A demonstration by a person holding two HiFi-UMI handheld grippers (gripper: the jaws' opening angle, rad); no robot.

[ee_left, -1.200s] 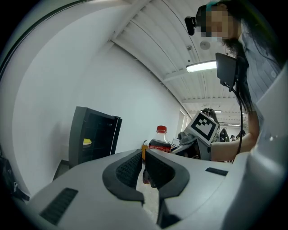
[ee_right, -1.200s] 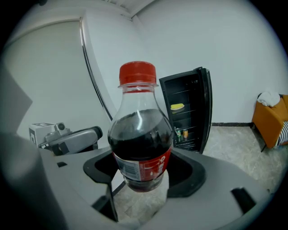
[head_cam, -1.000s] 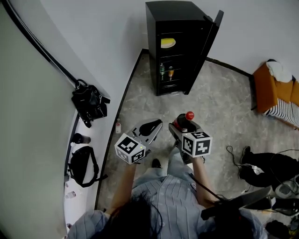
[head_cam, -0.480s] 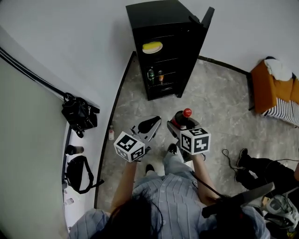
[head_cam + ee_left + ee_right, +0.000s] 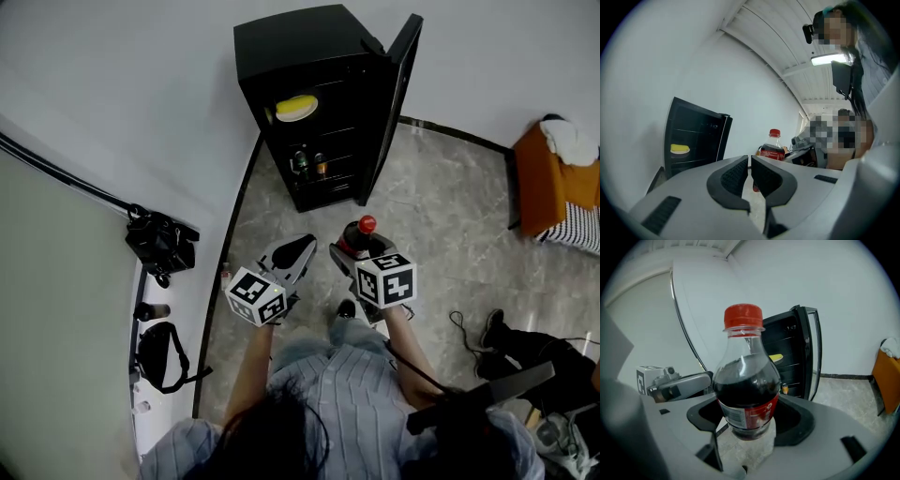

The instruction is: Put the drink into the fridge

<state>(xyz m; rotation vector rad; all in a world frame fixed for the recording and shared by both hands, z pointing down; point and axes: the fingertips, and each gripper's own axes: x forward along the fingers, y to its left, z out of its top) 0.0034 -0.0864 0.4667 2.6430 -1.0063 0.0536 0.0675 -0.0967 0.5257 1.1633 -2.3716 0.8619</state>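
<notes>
Right gripper view, right gripper (image 5: pixel 750 420) clamped on upright cola bottle (image 5: pixel 746 385), left gripper (image 5: pixel 750 176) jaws nearly together, empty, open black fridge (image 5: pixel 314 103) ahead.

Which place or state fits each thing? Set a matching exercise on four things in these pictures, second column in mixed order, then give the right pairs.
Column one:
1. bottle
2. fridge door
3. left gripper
4. yellow dish

Column two:
a. shut, with nothing between its jaws
b. on an upper shelf inside the fridge
c. standing open
d. held upright in the right gripper

Pairs: 1-d, 2-c, 3-a, 4-b
</notes>
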